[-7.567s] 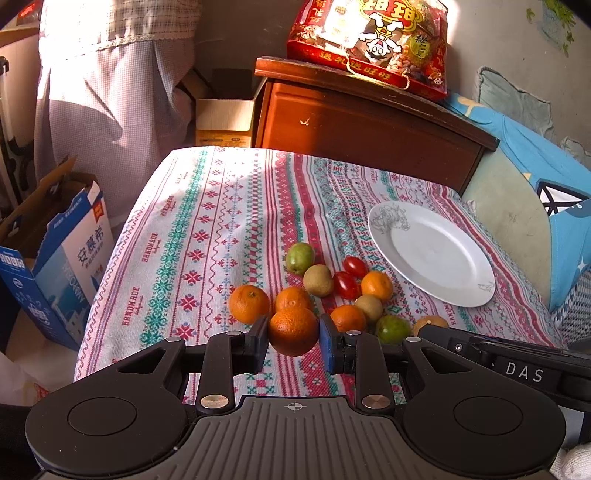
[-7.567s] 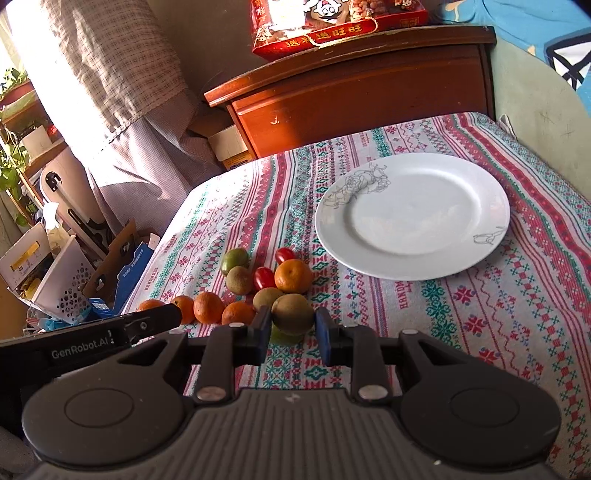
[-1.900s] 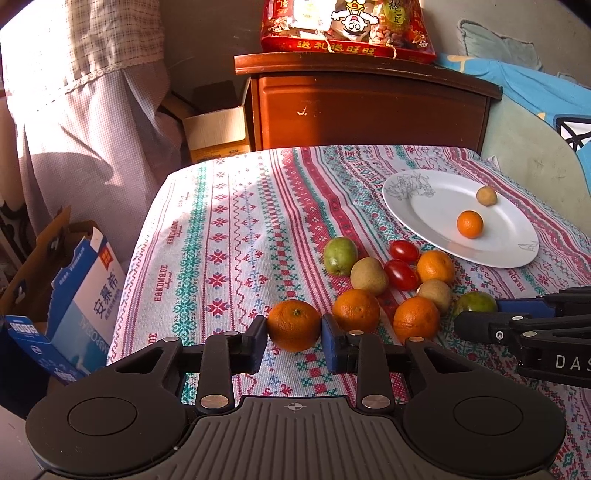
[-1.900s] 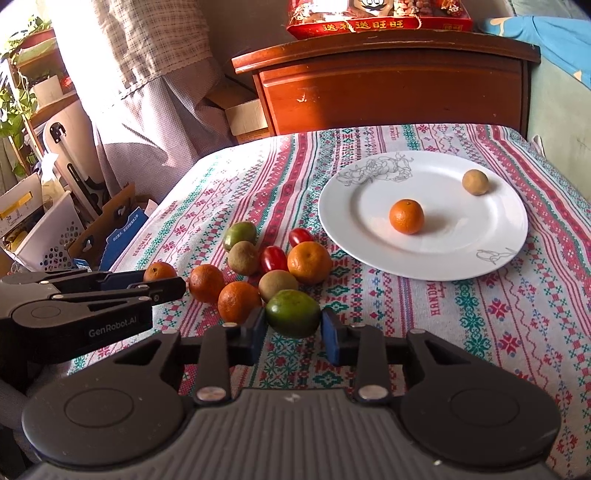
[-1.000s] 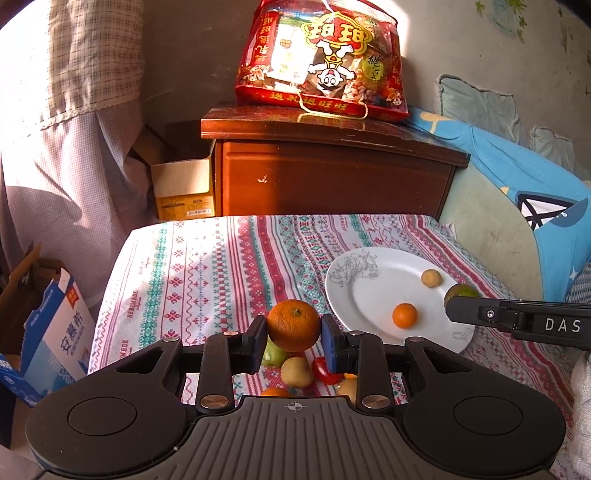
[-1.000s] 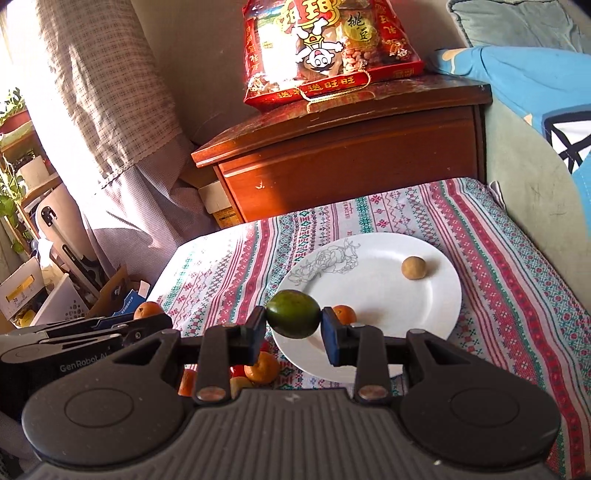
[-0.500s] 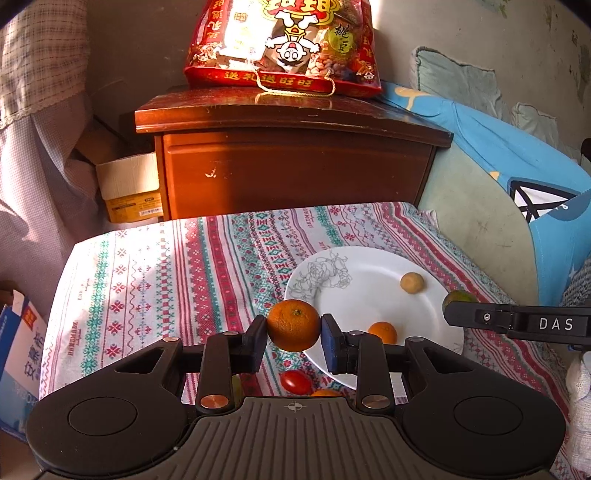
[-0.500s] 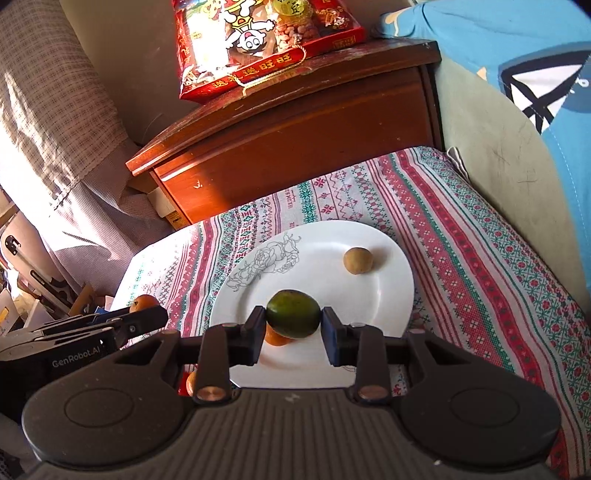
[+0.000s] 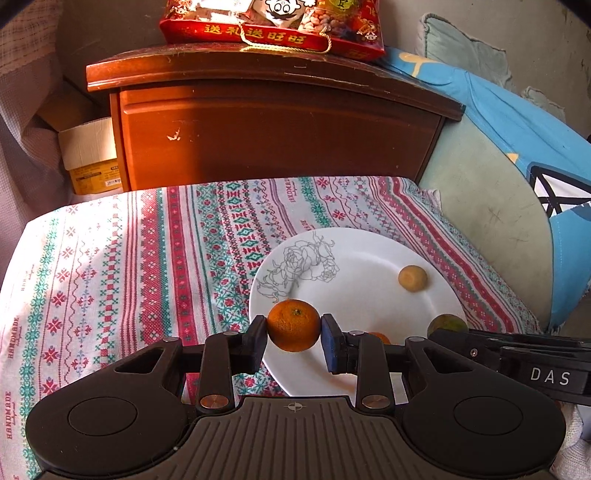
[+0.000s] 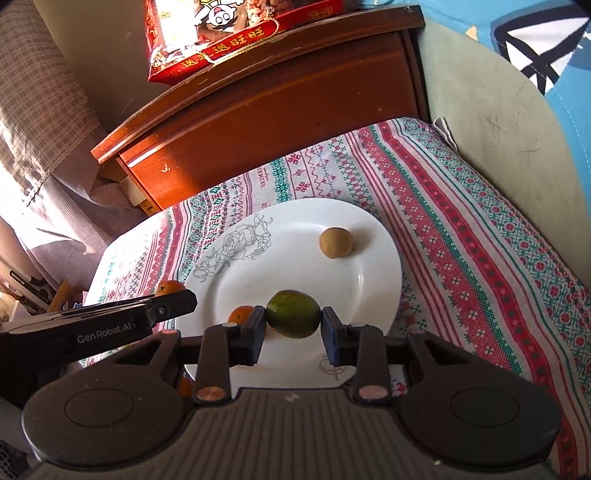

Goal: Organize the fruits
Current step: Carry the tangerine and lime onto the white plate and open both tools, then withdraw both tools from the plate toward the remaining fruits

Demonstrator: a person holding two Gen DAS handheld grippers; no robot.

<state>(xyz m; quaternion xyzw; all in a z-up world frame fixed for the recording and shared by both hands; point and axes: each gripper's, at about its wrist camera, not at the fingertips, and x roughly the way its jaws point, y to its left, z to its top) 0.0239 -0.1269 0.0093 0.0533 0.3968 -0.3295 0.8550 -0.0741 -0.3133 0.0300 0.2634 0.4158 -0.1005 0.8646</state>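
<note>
- My left hand-held gripper (image 9: 294, 334): clenched on an orange (image 9: 293, 325), held at lower centre of the left wrist view, over the near left rim of the plate.
- My right hand-held gripper (image 10: 293, 325): clenched on a green fruit (image 10: 293, 314), held at lower centre of the right wrist view, over the near part of the plate.
- White plate (image 10: 295, 266): lies on the table, with a line-drawn rose at its upper left rim.
- Brown round fruit (image 10: 336, 242): rests on the plate, toward its far right side.
- Small orange (image 10: 240, 314): rests on the plate, partly hidden behind my right gripper's left finger.
- Table (image 9: 129, 258): covered with a red, green and white patterned cloth.
- Wooden cabinet (image 9: 273, 125): stands beyond the table, across the upper middle of the frame.
- Red snack bag (image 9: 273, 22): sits on top of the cabinet, at the top edge.
- Cardboard box (image 9: 88, 158): stands left of the cabinet.
- Blue cushion (image 9: 524, 140): lies at the right of the frame.
</note>
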